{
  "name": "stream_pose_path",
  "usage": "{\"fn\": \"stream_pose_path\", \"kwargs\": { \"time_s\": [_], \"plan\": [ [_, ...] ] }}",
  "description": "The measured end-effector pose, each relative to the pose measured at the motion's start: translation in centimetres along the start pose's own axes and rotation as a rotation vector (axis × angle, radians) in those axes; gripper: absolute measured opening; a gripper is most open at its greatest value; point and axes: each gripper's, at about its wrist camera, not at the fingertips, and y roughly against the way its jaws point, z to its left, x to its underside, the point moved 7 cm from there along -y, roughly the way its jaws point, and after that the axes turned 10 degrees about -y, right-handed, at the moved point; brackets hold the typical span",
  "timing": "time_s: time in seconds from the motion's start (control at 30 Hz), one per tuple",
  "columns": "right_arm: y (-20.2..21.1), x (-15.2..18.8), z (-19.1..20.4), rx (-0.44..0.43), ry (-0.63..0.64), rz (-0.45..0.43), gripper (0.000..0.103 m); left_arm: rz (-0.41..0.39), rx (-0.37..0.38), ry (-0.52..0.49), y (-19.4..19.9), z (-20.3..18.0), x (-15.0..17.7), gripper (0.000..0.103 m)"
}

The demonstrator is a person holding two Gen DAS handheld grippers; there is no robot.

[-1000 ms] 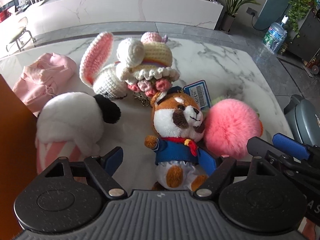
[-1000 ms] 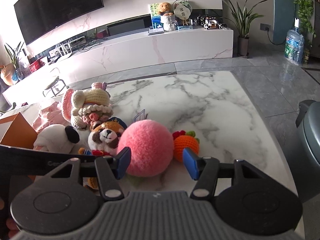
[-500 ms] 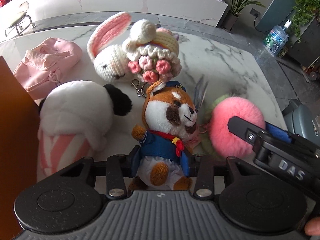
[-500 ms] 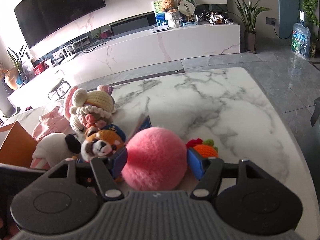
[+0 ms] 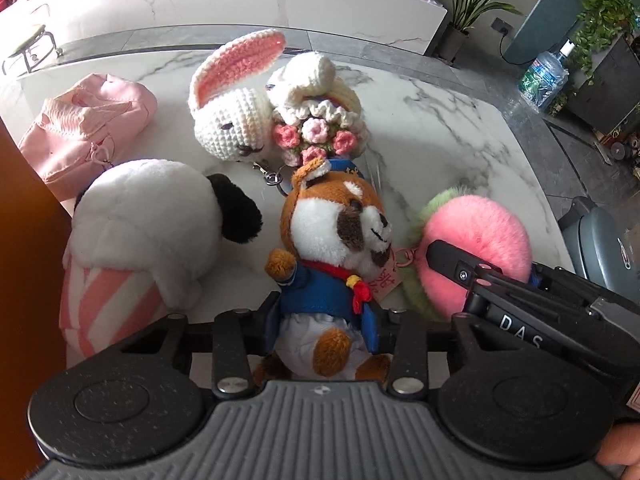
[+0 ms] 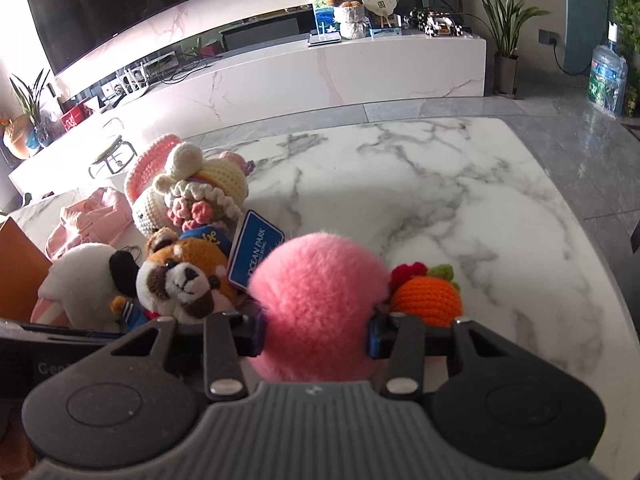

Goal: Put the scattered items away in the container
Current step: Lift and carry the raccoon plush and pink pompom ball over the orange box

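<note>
We saw the left gripper clamped on the red panda plush's waist; its head pointed away, body lengthwise along the fingers. The right gripper squeezed the pink pompom.

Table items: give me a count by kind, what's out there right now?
Fleece plush toys: 3 (red panda, pink peach, white dog)
Crochet toys: 3 (bunny, flower-hat doll, orange fruit)
Pink fabric pouch: 1
Total: 7
</note>
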Motion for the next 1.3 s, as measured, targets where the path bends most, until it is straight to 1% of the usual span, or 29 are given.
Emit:
{"fn": "stream_pose_path", "kwargs": {
  "time_s": [0.2, 0.47, 0.57, 0.9, 1.1, 1.3],
  "plan": [
    [2.0, 0.6, 0.7, -0.007, 0.021, -0.004, 0.046, -0.013, 0.000, -0.020, 1.8, -0.4, 0.7, 0.044],
    [6.4, 3.2, 0.9, -0.010, -0.005, 0.015, 0.046, -0.027, 0.021, -0.025, 5.7, -0.7, 4.0, 0.044],
    [8.8, 3.8, 1.1, -0.009, -0.012, -0.005, 0.046, -0.045, 0.028, -0.021, 7.7, -0.7, 4.9, 0.044],
    [16.7, 4.6, 3.3, -0.033, -0.010, -0.090, 0.046, -0.151, 0.038, -0.040, 15.5, -1.4, 7.0, 0.044],
    [21.2, 5.1, 6.4, -0.057, 0.040, -0.150, 0.046, -0.212, 0.026, -0.047, 19.8, -1.3, 7.9, 0.044],
    [24.3, 5.5, 10.0, -0.097, 0.089, -0.193, 0.046, -0.249, -0.005, -0.037, 23.0, -0.4, 8.9, 0.044]
  ]
}}
